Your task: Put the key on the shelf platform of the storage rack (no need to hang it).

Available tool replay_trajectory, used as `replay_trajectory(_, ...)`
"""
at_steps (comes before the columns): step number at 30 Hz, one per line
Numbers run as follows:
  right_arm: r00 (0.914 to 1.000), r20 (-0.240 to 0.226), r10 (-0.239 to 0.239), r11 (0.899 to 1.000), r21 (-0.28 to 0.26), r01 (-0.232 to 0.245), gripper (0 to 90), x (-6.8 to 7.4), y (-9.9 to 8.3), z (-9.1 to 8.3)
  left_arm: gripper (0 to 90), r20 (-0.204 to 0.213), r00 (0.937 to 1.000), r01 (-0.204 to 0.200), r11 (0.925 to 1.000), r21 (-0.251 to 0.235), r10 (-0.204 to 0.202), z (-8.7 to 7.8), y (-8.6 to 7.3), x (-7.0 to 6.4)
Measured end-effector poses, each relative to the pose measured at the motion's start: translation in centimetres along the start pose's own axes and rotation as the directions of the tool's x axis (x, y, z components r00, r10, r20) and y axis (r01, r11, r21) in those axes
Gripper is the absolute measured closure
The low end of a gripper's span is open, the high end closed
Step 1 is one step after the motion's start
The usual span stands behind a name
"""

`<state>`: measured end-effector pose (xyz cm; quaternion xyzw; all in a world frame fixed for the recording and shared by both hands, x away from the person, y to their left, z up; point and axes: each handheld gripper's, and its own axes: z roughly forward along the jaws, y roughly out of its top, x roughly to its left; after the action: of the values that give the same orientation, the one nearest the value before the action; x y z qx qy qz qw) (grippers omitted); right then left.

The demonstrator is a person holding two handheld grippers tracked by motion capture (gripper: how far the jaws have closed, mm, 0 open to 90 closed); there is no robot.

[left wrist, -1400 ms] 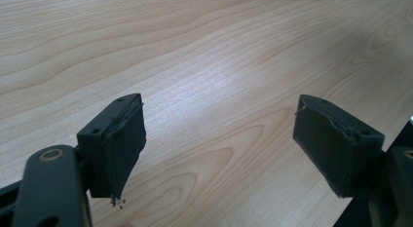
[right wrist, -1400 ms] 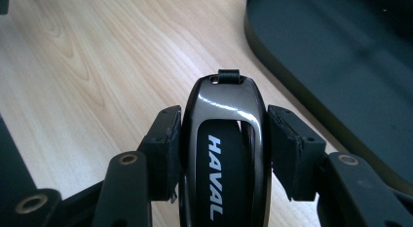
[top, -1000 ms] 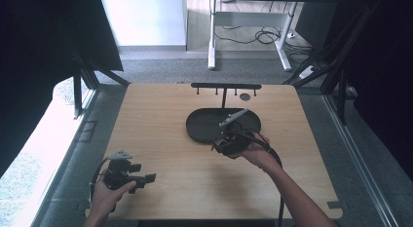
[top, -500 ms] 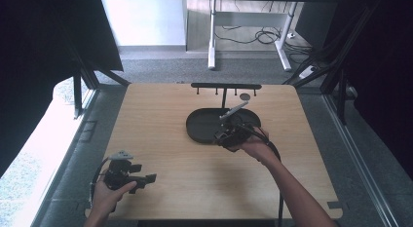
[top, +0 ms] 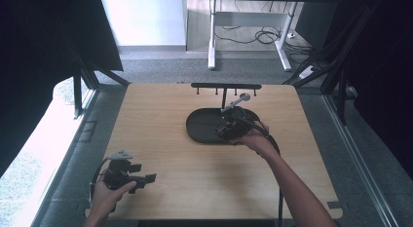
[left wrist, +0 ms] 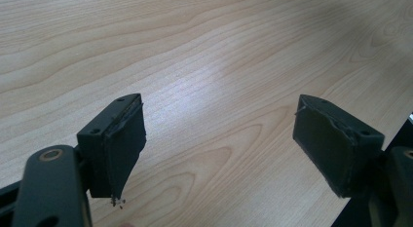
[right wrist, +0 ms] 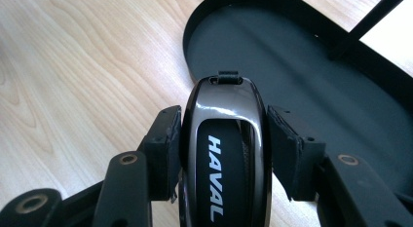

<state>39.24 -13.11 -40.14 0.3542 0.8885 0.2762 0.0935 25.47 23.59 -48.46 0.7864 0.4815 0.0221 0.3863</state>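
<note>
Carrying a black car key (right wrist: 225,154) marked HAVAL, my right claw (top: 226,128) had drifted a short way farther from the person over the last second. It hung above the right part of the black oval tray (top: 200,128) rather than off the tray's near right edge. In the right claw view both pads pressed on the key's flanks, so this claw was clamped on the key. The key's small loop (right wrist: 228,77) pointed forward over the tray floor (right wrist: 302,66). I judged that the key had been lifted and was on its way to the black hook rack (top: 225,85), which stood at the far edge of the table (top: 156,115), just behind the tray. The hanging itself was not yet done.

My left claw (top: 146,178) had stayed at the near left corner, well apart from the work. Its jaws stood wide apart with nothing between them, and bare wood (left wrist: 209,66) showed beyond them.

Obstacles were few. The rack's upright post (right wrist: 363,27) rose from the tray just beside the path of the key, and the tray's raised rim lay beneath. The loop looked small against the hooks, and I could not tell which hook was nearest. The right claw's cable trailed back along the forearm, away from the rack.
</note>
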Motion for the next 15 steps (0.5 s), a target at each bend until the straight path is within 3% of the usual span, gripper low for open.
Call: replay_trajectory(15,0.9992,0.023,0.034,0.999,0.005,-0.034,49.4,-1.6,1.0,1.1,19.8,0.002,1.0000,-0.002,1.0000,0.004,0.002,0.1,0.0,0.0)
